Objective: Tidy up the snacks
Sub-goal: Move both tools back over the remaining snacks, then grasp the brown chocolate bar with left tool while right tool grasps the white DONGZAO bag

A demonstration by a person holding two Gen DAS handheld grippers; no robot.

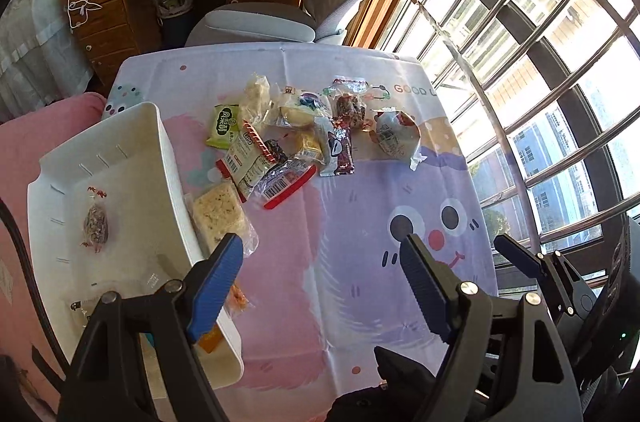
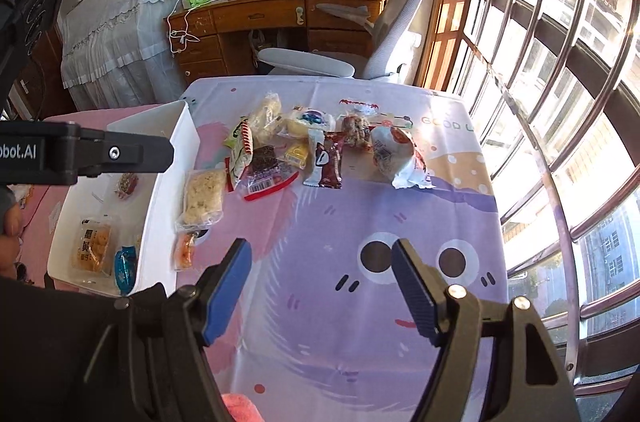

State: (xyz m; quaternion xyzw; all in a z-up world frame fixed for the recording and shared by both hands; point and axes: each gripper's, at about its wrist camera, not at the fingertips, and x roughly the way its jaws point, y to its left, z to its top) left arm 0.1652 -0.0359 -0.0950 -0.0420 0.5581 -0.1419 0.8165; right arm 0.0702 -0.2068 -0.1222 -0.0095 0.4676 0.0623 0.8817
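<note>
Snacks [image 2: 280, 150] on tablecloth [image 2: 320, 262]; both tongs empty

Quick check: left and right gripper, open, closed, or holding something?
Left gripper: open, nothing between its fingers.
Right gripper: open, nothing between its fingers.

White bin [image 1: 168, 158], pink-lilac cartoon tablecloth [image 2: 320, 222] — blue fingers [image 2: 228, 298], green packet [image 1: 223, 126]
</note>
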